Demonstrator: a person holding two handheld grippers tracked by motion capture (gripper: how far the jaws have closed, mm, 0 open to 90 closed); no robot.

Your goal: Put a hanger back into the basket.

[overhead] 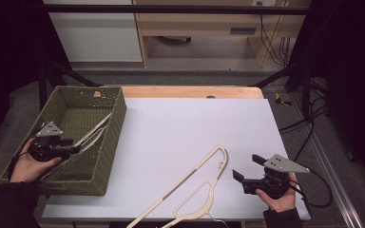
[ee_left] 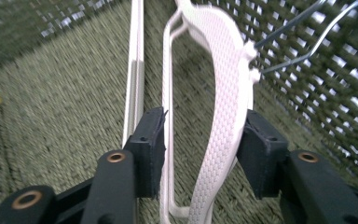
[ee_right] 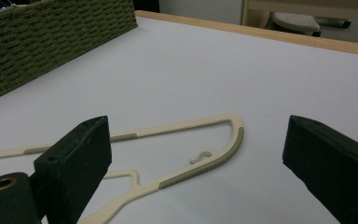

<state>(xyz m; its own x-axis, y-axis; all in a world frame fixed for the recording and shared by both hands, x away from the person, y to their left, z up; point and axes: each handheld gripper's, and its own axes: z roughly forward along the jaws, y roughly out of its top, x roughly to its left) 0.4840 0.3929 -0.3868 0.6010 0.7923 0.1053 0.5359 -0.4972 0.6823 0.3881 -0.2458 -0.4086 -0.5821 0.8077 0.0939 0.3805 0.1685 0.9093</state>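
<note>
Left gripper (ee_left: 200,140): inside the green woven basket (overhead: 111,137), jaws parted around a white hanger (ee_left: 226,93) that lies in it, pads apparently off it. Cream hanger (overhead: 195,185): flat on the white tabletop (overhead: 180,123), right of the basket. Right gripper (overhead: 244,169): jaws spread wide, empty, just right of that hanger.

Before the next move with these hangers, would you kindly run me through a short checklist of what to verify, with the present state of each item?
1. Hanger in basket lies inside the green basket: ok.
2. Left gripper has let go: cannot tell; the hanger sits between the jaws and pad contact is unclear.
3. Right gripper is open and holds nothing: ok.
4. Hanger on table lies flat on the white table, apart from the right gripper: ok.
5. Hanger on table lies fully on the surface: not ok; its near end passes the table's front edge.
6. Basket has room left for another hanger: ok.
</note>
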